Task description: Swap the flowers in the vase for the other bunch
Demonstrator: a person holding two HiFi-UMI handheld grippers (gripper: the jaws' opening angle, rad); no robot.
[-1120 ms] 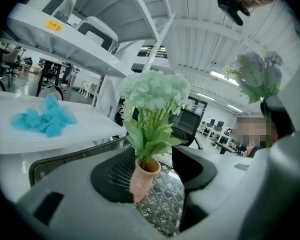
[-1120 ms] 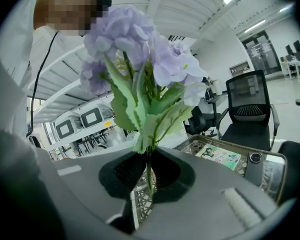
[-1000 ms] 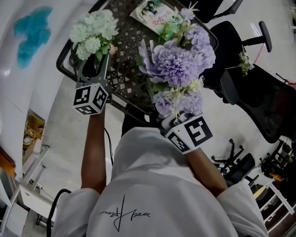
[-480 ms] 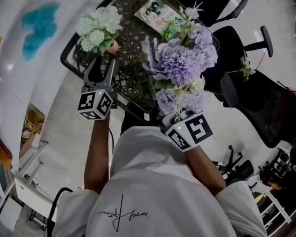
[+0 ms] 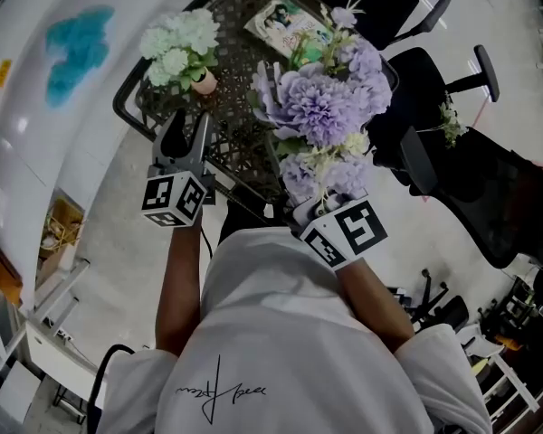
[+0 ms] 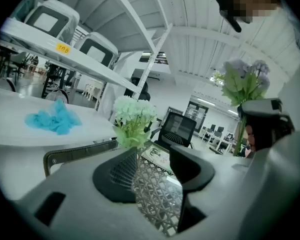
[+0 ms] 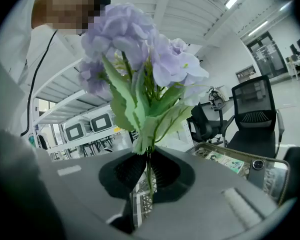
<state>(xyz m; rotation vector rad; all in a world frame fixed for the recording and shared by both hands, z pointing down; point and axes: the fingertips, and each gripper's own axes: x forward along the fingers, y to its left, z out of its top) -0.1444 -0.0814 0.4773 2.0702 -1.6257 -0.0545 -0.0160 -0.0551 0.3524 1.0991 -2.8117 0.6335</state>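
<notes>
Purple bunch gripped, green bunch in the vase

Nearest, the right tongs [image 7: 147, 175] were clenched on the stems of the upright purple bunch [image 5: 321, 107]. The left tongs [image 5: 185, 127] stood released, their jaws just closing a little on nothing, short of the pale green bunch [image 5: 181, 43] in its vase [image 5: 204, 82] on the table [image 5: 244, 70].

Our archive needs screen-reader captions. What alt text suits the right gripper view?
The right claw grips the thin stems of a purple flower bunch, which stands upright. Behind are a mesh table with a magazine and black office chairs.
</notes>
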